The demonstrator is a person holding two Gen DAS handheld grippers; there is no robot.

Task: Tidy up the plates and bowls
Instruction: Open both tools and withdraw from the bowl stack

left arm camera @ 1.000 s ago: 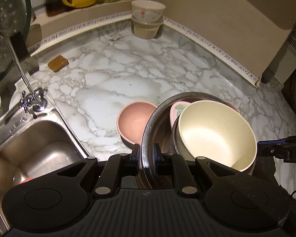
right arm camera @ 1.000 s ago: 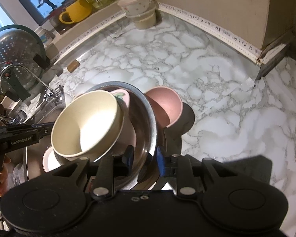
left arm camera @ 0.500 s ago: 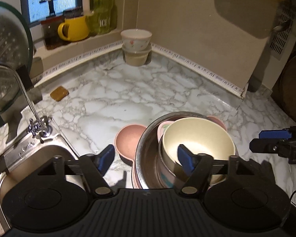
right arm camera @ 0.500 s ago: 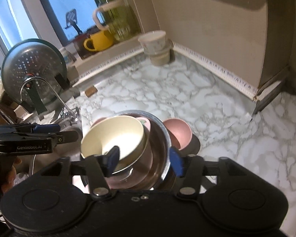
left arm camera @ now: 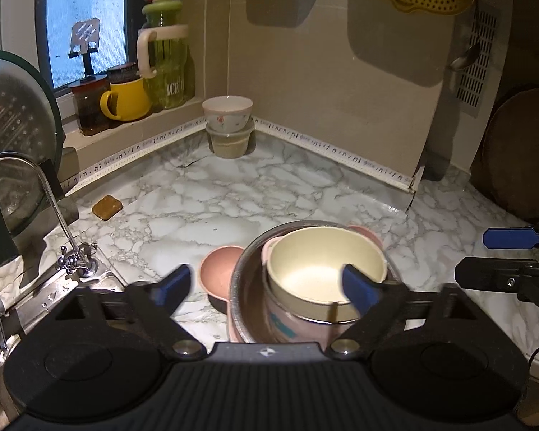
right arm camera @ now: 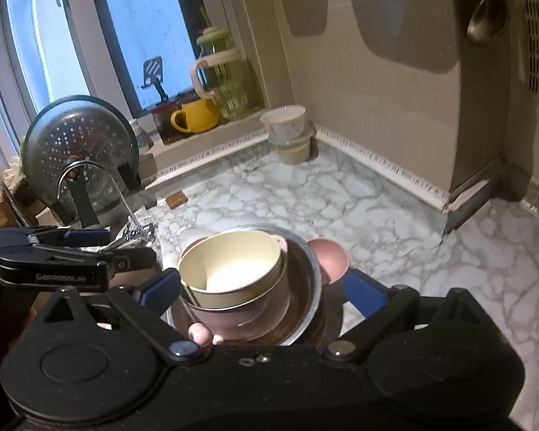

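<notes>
Bowls (left arm camera: 327, 269) sit nested at lower centre, both grippers (left arm camera: 266, 283) (right arm camera: 266, 287) opening with nothing pinched, pink bowl (left arm camera: 221, 267) left beside.

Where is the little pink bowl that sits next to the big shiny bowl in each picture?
Left wrist view: the pink bowl sits low and left of centre, just left of the steel bowl holding the cream bowl.
Right wrist view: the pink bowl sits right of centre, peeking out at the right of the steel bowl.
Shared landmark: the yellow mug on the window ledge.
</notes>
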